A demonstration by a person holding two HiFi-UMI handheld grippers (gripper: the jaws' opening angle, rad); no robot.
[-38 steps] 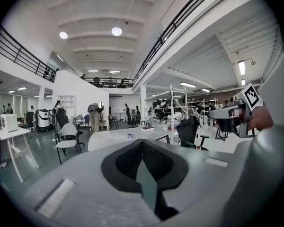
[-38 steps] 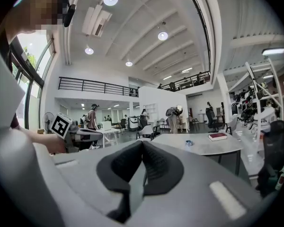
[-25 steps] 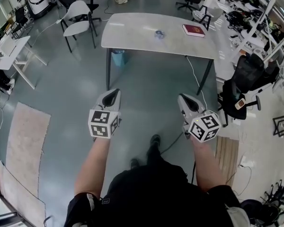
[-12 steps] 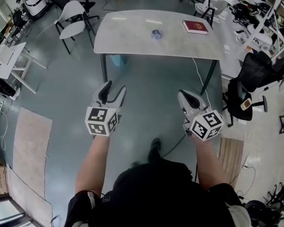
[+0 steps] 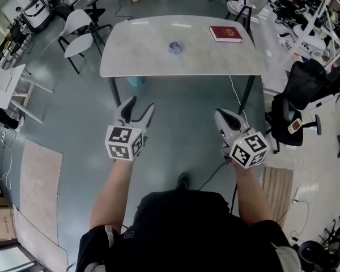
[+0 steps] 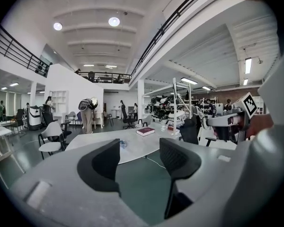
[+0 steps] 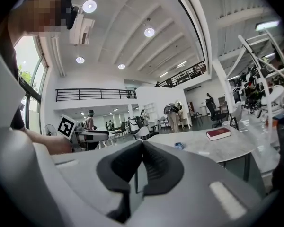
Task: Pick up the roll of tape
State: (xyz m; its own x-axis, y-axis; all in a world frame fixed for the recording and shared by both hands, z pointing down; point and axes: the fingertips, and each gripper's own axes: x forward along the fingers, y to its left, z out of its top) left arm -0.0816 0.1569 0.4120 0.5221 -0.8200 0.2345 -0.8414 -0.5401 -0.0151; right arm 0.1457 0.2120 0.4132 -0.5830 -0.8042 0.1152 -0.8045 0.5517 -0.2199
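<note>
**Head view.** Both forearms are extended forward from the torso at the bottom of the frame, roughly parallel, with the marker cubes turned up toward the camera. The left gripper (image 5: 140,103) is held left of centre and the right gripper (image 5: 220,115) right of centre. Both are pointed toward the upper edge, over bare floor and short of the table (image 5: 141,61). The roll of tape (image 5: 175,47) is seen on the tabletop near its middle, in the upper centre of the frame and well apart from both grippers. A red book (image 5: 225,33) lies toward the table's upper right corner.

**Left gripper view.** The left gripper (image 6: 139,155) is recorded with its jaws opening – the pads stand wide apart and nothing is held between them. Beyond the gap, the table (image 6: 138,148) is seen, with the roll of tape (image 6: 123,144) just above the left pad and the book (image 6: 145,131) farther back.

**Right gripper view.** The right gripper (image 7: 142,145) is found closed, pad against pad, with nothing gripped. The roll of tape (image 7: 179,145) is seen right of the jaws on the table (image 7: 213,150), with the book (image 7: 219,134) farther right.

**Orientation of the tape.** It shows as a low, round shape lying flat – no long axis is evident, and which way its hole faces is too small to settle.
</note>
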